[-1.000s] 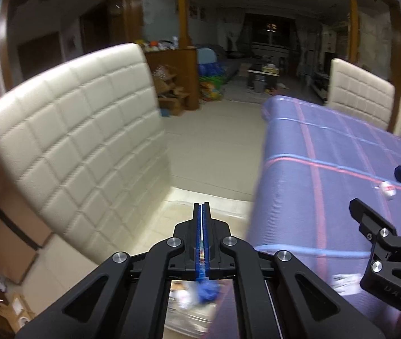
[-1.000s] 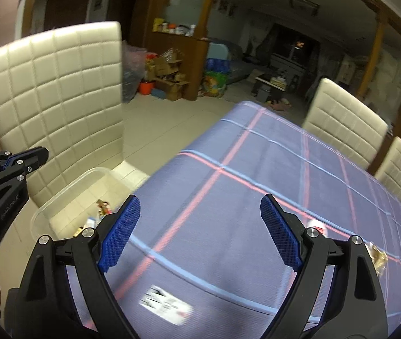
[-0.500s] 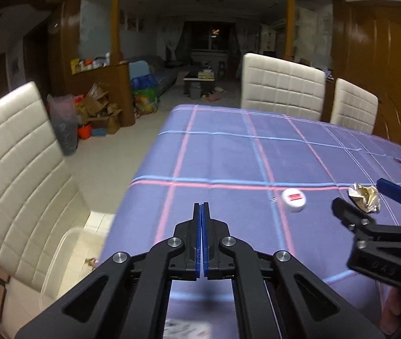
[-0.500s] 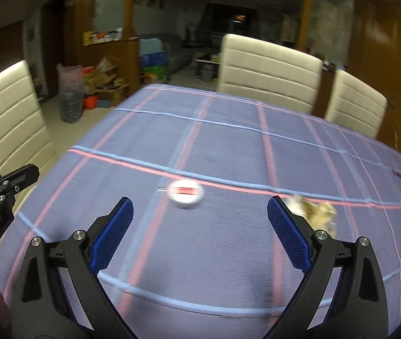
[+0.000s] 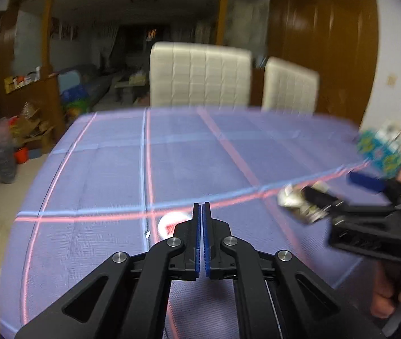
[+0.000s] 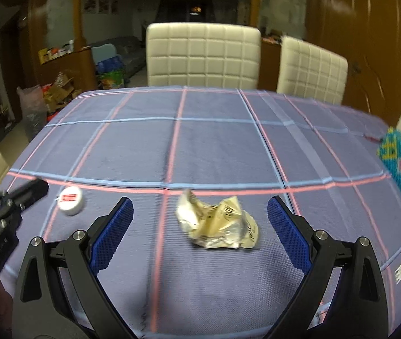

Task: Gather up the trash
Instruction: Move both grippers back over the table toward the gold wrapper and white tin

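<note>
- My right gripper (image 6: pixel 200 226) gapes wide, jaws having just been opening; the crumpled wrapper (image 6: pixel 217 224) lies mid-frame between them, untouched.
- My left gripper (image 5: pixel 202 236) is closed, empty.

The table (image 6: pixel 206 147) wears a matt woven cloth (image 6: pixel 132 152), purple with pink and blue stripes and a fine rough weave. Near its front edge lies a crumpled wrapper (image 6: pixel 217 223) of shiny foil-like film, creased all over. The small round lid (image 6: pixel 71 200) looks like smooth white plastic. The chairs (image 6: pixel 203 53) are padded in quilted cream leather with a soft sheen. The right gripper (image 6: pixel 200 233) is matt black plastic with bright metal screws and textured blue rubbery pads (image 6: pixel 288 234). The door (image 6: pixel 361 34) is glossy varnished wood.
</note>
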Demonstrator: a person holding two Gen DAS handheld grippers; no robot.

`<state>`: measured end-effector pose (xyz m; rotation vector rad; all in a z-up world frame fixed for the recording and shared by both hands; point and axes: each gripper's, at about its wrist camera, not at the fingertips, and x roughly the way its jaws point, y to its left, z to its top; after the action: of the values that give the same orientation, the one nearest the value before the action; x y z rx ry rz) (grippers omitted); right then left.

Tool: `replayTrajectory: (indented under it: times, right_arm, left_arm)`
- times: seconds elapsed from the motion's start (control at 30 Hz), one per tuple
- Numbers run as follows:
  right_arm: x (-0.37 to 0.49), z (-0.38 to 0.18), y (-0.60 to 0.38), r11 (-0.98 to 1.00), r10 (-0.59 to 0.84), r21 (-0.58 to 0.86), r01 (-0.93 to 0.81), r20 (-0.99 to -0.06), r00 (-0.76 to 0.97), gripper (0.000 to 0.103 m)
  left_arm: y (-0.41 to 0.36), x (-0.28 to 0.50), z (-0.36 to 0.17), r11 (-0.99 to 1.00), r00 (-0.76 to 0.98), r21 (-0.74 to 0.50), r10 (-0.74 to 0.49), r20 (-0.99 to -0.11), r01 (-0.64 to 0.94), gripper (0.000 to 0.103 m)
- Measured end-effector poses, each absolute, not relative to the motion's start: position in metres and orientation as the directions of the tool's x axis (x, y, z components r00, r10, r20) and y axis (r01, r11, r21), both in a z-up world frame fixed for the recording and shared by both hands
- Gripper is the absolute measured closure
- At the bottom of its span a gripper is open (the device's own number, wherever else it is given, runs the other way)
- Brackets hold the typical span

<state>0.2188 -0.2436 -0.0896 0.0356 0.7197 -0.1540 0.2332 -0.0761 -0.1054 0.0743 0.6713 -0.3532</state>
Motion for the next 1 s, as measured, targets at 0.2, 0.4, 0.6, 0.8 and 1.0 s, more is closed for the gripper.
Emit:
replayTrajectory:
  times: [0.2, 0.4, 0.6, 0.8, 1.0]
  right_arm:
    - [0.222, -0.095, -0.255, 0.985, -0.133, -0.004, 0.175, -0.669, 0.731, 0.008]
    - [0.212, -0.085, -0.258, 0.981, -0.138, 0.018, 0.195, -0.643, 0.754, 0.008]
    - [0.209, -0.082, -0.253, 0.98, -0.156, 0.0, 0.201, -0.627, 0.763, 0.008]
    - [0.204, -0.079, -0.242, 0.982, -0.164, -0.027, 0.186, -0.61, 0.775, 0.008]
    - [0.204, -0.079, -0.241, 0.982, -0.167, -0.034, 0.183, -0.602, 0.781, 0.008]
  left_arm:
    - [-0.09, 0.247, -0.12, 0.969, 0.694, 0.003, -0.174, -0.698, 0.246, 0.1]
    - [-0.089, 0.222, -0.103, 0.983, 0.811, 0.09, -0.08, -0.58, 0.162, 0.1]
    - [-0.075, 0.193, -0.086, 0.98, 0.894, 0.05, -0.152, -0.422, 0.19, 0.097]
    - [-0.076, 0.186, -0.079, 0.968, 0.9, 0.051, -0.207, -0.382, 0.245, 0.007]
    - [-0.072, 0.188, -0.078, 0.979, 0.904, 0.03, -0.172, -0.392, 0.199, 0.007]
